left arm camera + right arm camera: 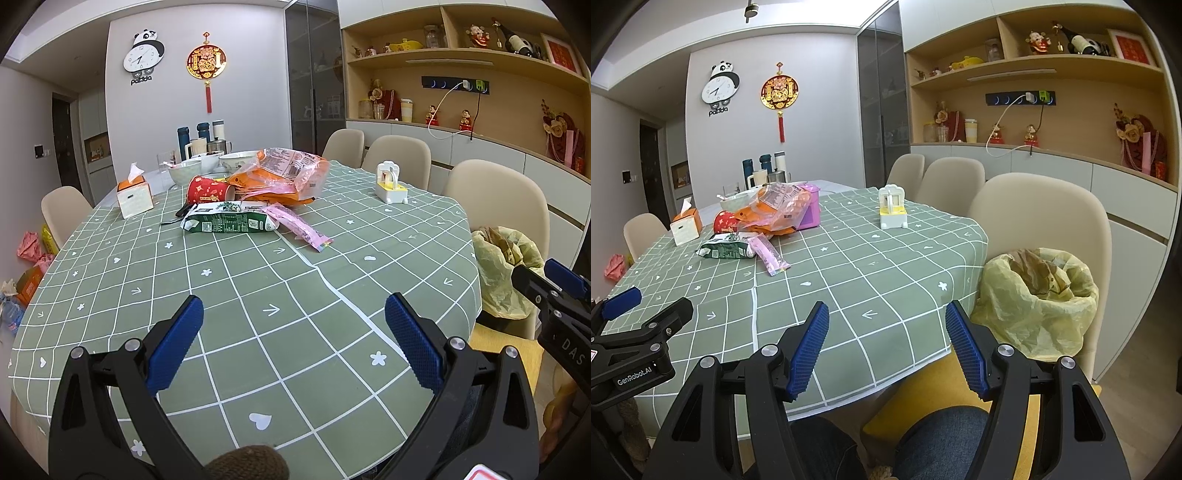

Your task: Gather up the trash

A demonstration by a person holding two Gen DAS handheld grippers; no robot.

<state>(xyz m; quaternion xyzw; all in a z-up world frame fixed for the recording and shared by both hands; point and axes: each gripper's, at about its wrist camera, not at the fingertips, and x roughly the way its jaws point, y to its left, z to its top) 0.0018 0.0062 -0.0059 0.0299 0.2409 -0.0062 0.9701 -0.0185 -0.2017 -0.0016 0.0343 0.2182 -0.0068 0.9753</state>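
Left gripper (293, 347): jaws spread wide, nothing between the blue pads — it hovers over the near part of the table, well short of the trash pile.
Right gripper (886, 349): also wide open and empty, held over the near table edge, just left of the bin.
Table (332, 295): covered by a green cloth with a white grid, hearts, stars and arrows.
Trash pile: gathered at the far middle of the table, near the bowls.
Cup (208, 189): red paper, lying on its side, mouth towards the orange bag.
Orange bag (280, 173): crumpled orange and clear plastic, heaped beside and behind the cup, the tallest piece in the pile.
Green pack (229, 221): flattened, lying in front of the cup, nearest the grippers among the bigger pieces.
Pink wrapper (299, 227): long and thin, one end touching the green pack, the other end angled out towards the near right.
Bin (1039, 295): lined with a yellow bag, standing off the table at its right edge against a beige chair (1041, 218); brown paper scraps show inside.
Tissue box (135, 194): orange and white, left of the pile.
Dispenser (390, 184): small, white and yellow, upright on the right side of the table, apart from the pile.
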